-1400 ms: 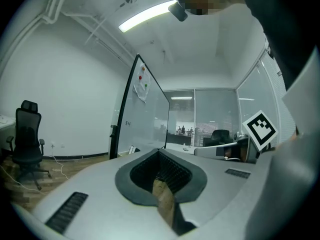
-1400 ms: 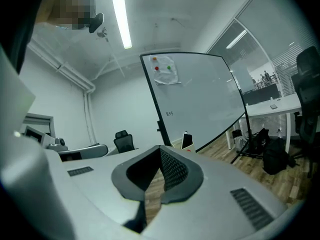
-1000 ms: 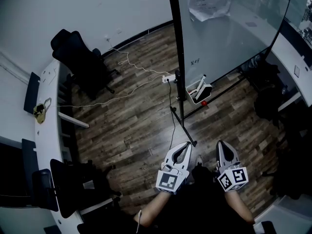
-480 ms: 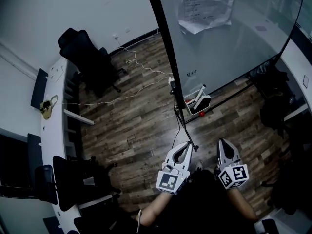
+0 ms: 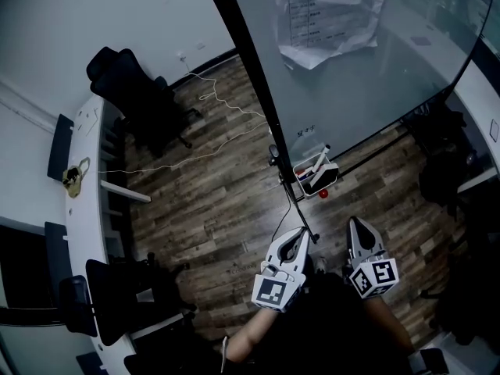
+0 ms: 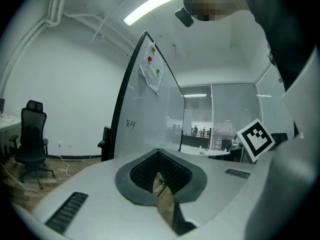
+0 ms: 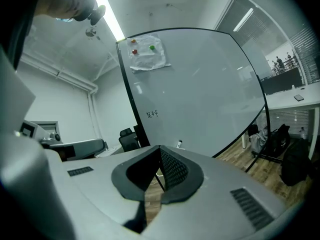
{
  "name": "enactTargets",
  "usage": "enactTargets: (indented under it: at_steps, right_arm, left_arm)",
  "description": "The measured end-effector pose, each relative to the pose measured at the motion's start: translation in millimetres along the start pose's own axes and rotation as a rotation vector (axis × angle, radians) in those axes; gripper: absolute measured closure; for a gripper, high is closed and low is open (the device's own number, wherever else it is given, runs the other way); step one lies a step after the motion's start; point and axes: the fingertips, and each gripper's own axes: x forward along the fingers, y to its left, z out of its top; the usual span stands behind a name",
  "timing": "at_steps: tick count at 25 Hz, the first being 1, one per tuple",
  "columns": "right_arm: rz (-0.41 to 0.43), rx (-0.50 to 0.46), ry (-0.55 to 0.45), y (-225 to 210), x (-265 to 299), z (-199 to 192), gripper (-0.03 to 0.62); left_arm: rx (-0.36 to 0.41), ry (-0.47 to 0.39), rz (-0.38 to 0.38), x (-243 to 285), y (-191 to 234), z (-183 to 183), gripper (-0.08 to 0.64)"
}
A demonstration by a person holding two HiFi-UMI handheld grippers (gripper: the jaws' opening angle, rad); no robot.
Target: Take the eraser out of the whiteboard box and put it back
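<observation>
The floor point(image 5: 211, 201) under me is of wood planks, dark and with a rough grain. The whiteboard point(image 5: 351, 92) looks smooth and glossy, and a crumpled paper sheet point(image 5: 328, 22) is on it. My left tool point(image 5: 299, 234) and right tool point(image 5: 356, 226) are of matt grey plastic, with dark ribbed pads point(image 6: 175, 171).

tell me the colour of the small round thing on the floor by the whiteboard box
Red. The small round thing shows best in the head view.

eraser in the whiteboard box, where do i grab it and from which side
The eraser looks like the dark block lying in the open-topped whiteboard box, beside a marker. Probably come from above with the right gripper, jaws across its narrower width, clear of the marker.
</observation>
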Motion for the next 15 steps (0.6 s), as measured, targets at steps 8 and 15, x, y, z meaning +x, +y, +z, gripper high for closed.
enactTargets:
  at_steps: [8, 15]
  right_arm:
    - [-0.024, 0.005, 0.028, -10.9, 49.0, -1.6, 0.584]
    - [-0.034, 0.020, 0.051, -20.4, 86.7, -6.4, 0.584]
  left_arm:
    - [0.007, 0.018, -0.062, 45.0, 32.1, -0.1, 0.554]
    - [0.030, 0.033, -0.094, 75.9, 59.8, 0.9, 0.554]
